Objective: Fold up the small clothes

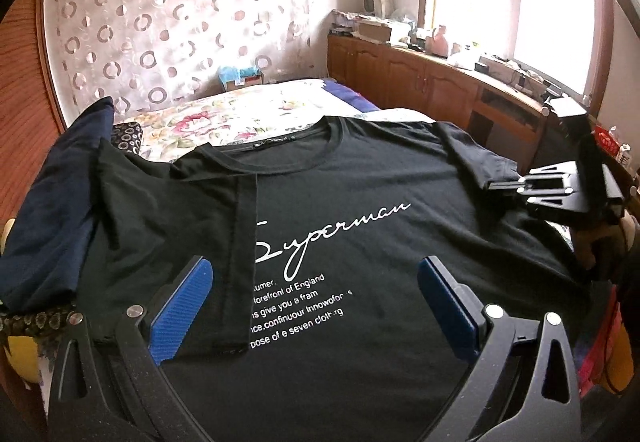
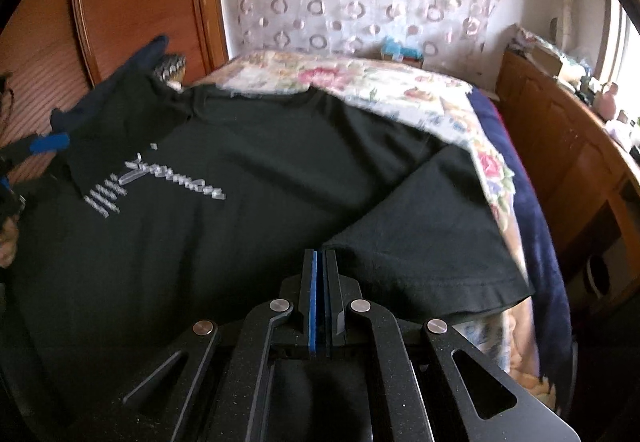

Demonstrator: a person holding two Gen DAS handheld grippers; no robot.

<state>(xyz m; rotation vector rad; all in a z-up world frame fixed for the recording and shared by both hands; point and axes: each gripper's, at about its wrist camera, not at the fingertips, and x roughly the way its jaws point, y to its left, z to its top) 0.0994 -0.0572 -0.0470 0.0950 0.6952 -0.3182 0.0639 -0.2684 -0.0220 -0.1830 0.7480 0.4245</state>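
A black T-shirt (image 1: 360, 226) lies spread front-up on the bed (image 1: 240, 110), its collar toward the patterned curtain (image 1: 160, 22). The shirt's left side is folded in over the chest, its straight edge covering the start of the white "Superman" print (image 1: 328, 234). The left gripper (image 1: 316, 306) hovers over the shirt's lower front, released, blue pads spread wide with nothing between them. The right gripper (image 2: 320, 282) is clenched on the shirt's right sleeve (image 2: 432, 242), pads pressed together at the sleeve's near edge. A navy garment (image 1: 52, 218) lies beside the shirt's folded side. A wooden cabinet (image 1: 420, 82) runs beyond the sleeve side.
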